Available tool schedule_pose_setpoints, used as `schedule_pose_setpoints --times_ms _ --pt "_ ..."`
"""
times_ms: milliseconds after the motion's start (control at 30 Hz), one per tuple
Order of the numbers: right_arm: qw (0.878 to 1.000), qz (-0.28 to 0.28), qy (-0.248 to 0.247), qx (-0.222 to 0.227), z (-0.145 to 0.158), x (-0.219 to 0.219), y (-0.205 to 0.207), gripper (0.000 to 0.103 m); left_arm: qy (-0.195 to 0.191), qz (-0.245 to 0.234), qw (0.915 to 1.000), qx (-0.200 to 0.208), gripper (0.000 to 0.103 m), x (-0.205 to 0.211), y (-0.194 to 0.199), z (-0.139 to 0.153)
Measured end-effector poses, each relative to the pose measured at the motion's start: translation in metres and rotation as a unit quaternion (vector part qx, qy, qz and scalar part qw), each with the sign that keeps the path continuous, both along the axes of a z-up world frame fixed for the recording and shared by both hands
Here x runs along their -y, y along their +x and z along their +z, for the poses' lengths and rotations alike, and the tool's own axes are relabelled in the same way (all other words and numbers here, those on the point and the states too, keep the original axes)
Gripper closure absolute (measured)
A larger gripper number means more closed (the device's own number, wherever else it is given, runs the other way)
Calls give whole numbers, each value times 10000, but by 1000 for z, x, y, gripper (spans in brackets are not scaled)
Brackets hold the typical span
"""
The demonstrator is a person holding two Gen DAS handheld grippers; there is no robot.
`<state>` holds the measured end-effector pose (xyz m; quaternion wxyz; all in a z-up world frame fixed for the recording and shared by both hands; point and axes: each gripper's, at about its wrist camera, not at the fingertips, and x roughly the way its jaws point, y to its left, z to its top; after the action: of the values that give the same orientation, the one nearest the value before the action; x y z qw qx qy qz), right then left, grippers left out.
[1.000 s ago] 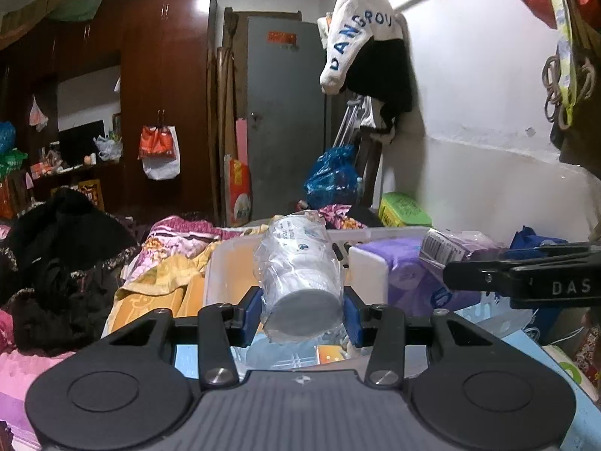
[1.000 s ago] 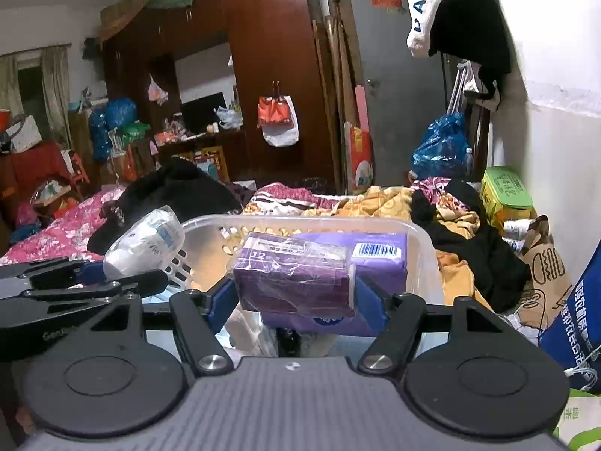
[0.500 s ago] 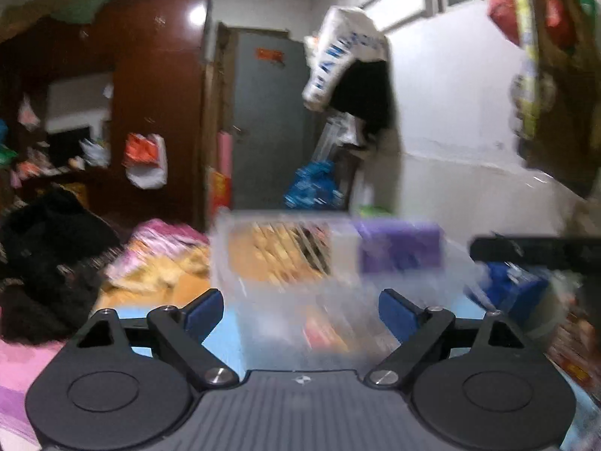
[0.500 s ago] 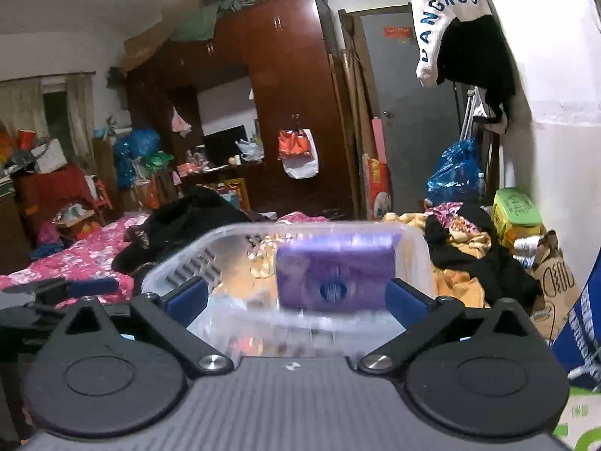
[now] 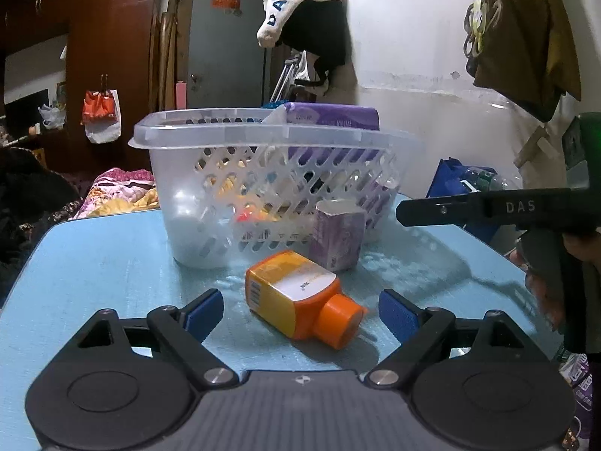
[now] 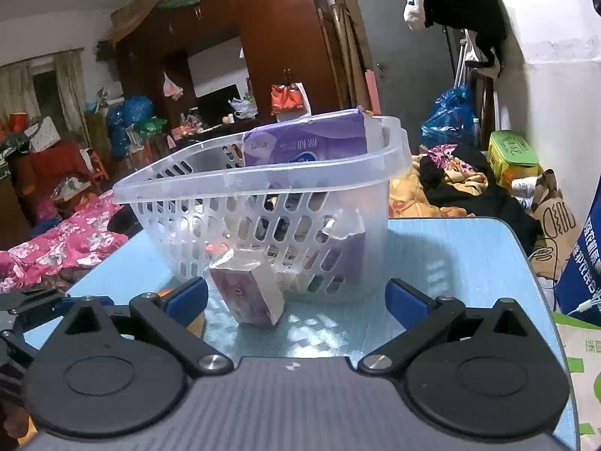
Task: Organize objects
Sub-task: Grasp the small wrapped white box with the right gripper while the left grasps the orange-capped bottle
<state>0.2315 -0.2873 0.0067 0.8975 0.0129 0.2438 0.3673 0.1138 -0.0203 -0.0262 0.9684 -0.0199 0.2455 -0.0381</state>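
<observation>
A clear plastic basket [image 5: 188,139] [image 6: 210,188] stands on the blue table [image 5: 94,263] [image 6: 462,255]. A purple tissue pack [image 5: 334,114] [image 6: 308,143] sticks up inside it, and a white wrapped roll [image 5: 191,225] lies low at its left. An orange bottle [image 5: 300,297] lies on its side before the basket, between the fingers of my open, empty left gripper [image 5: 300,312]. A small purple pack [image 5: 338,236] [image 6: 248,293] stands against the basket's front. My right gripper [image 6: 296,298] is open and empty, just behind that pack; its arm shows at the right of the left wrist view [image 5: 488,210].
Piles of clothes and bedding [image 6: 450,184] lie beyond the table. A blue bag [image 5: 450,180] stands by the white wall at the right. A dark wardrobe [image 6: 281,37] and a grey door [image 5: 225,45] are at the back.
Both grippers have opened and let go: the roll and the purple tissue pack now lie in the basket. Both grippers have dropped to table level in front of the basket.
</observation>
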Motion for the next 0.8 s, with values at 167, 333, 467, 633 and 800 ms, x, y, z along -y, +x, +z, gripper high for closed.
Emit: schedule_pose_setpoints --times_ms 167,333,467,633,800 --pt "10000 22 -16 3 -7 2 1 0 -33 36 9999 -93 11 5 6 -6" --pt "10000 35 -31 -48 -14 -1 0 0 -47 -8 9999 -148 11 11 11 -9" --pt "10000 35 -6 -90 -15 0 1 0 -41 -24 9998 -181 11 17 16 -11" --pt "10000 42 -7 -83 -14 0 1 0 -24 36 9998 -211 11 20 21 -13" --pt "10000 34 -6 -91 -14 -1 2 0 -2 110 9995 -291 11 22 28 -17"
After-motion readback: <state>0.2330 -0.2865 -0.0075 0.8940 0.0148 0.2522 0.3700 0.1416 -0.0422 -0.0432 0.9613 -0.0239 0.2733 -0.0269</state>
